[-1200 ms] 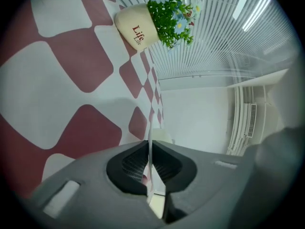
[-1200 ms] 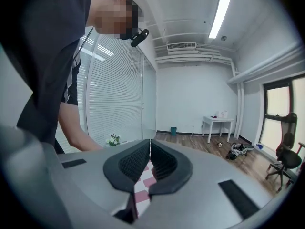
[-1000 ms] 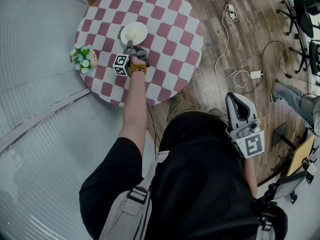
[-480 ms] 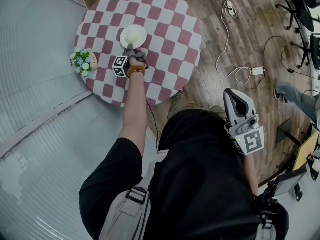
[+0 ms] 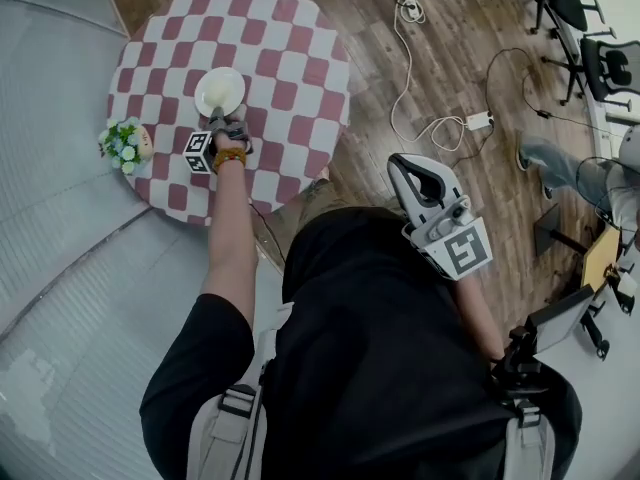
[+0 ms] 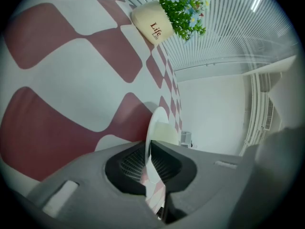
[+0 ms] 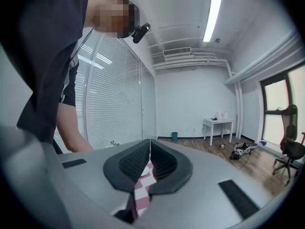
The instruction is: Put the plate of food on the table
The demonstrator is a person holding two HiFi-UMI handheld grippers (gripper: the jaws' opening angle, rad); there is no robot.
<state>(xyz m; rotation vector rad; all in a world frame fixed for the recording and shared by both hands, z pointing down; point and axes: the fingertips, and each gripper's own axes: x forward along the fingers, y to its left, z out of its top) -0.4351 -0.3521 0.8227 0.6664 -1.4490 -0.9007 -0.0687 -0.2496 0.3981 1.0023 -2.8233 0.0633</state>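
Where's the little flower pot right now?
In the head view, the flower pot sits at the left edge of the checkered table, left of the left gripper gripping the plate.

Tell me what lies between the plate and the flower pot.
Only bare checkered tablecloth between plate and flower pot, seen in the head view.

The left gripper (image 6: 148,149) has its jaws clamped on the near rim of the plate (image 6: 154,124), which is seen edge-on with pale food (image 6: 167,133) on it. The checked table (image 6: 71,80) lies under the plate. Well beyond the plate stands a cream pot (image 6: 151,25) of flowers (image 6: 183,6).
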